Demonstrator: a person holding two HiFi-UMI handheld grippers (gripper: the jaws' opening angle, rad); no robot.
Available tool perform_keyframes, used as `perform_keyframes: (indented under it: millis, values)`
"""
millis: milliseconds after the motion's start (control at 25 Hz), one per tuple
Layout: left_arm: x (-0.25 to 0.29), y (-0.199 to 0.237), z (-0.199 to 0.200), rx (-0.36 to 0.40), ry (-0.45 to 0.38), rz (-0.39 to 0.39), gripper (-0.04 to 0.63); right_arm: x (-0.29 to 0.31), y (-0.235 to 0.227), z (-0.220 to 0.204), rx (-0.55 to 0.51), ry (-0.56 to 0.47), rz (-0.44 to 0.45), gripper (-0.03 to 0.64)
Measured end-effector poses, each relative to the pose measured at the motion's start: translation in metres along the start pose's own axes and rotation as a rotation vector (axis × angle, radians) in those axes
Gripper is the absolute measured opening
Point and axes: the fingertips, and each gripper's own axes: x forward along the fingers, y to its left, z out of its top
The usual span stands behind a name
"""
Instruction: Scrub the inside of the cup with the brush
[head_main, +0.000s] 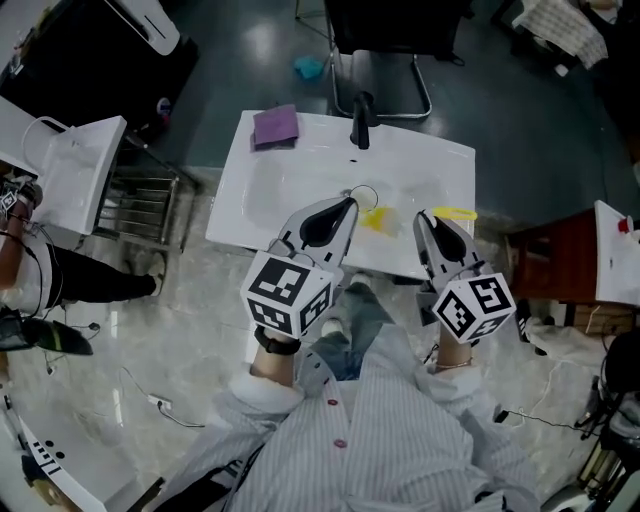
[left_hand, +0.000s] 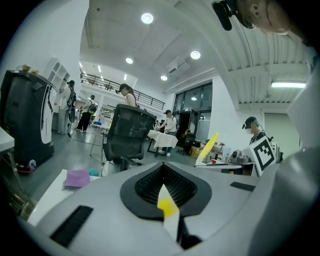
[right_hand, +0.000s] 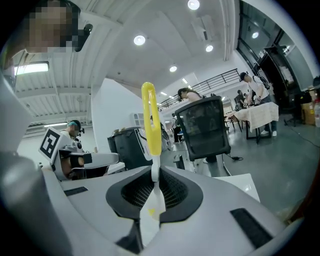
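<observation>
Your right gripper (head_main: 430, 220) has its jaws pinched on the white stem of the brush (right_hand: 151, 120). The brush's long axis runs out through the jaw tips and rises from them. Its yellow end is farthest from the gripper, pointing up and away from you with a slight lean. Your left gripper (head_main: 347, 203) is just beside the right one and aimed the same way. Its jaws are pressed together on a thin white-and-yellow piece (left_hand: 167, 207), and you cannot tell from any view whether this is part of the cup. Both sets of tips hang over the near side of the white sink (head_main: 290, 170). Just past the left tips a thin ring (head_main: 364, 196) shows, either a clear rim or the drain. The black faucet (head_main: 361, 120) stands well beyond both tips, with a purple cloth (head_main: 275, 127) to its left.
</observation>
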Motion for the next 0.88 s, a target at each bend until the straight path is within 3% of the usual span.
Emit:
perform_keyframes:
  millis: [400, 880]
  values:
    - [0.082, 0.033, 0.035, -0.001, -0.005, 0.055, 0.009, 0.060, -0.065, 0.044, -0.001, 0.013, 0.057, 0.057]
    - [0.113, 0.056, 0.025, -0.019, 0.030, 0.105, 0.009, 0.089, -0.090, 0.047, 0.014, 0.052, 0.112, 0.055]
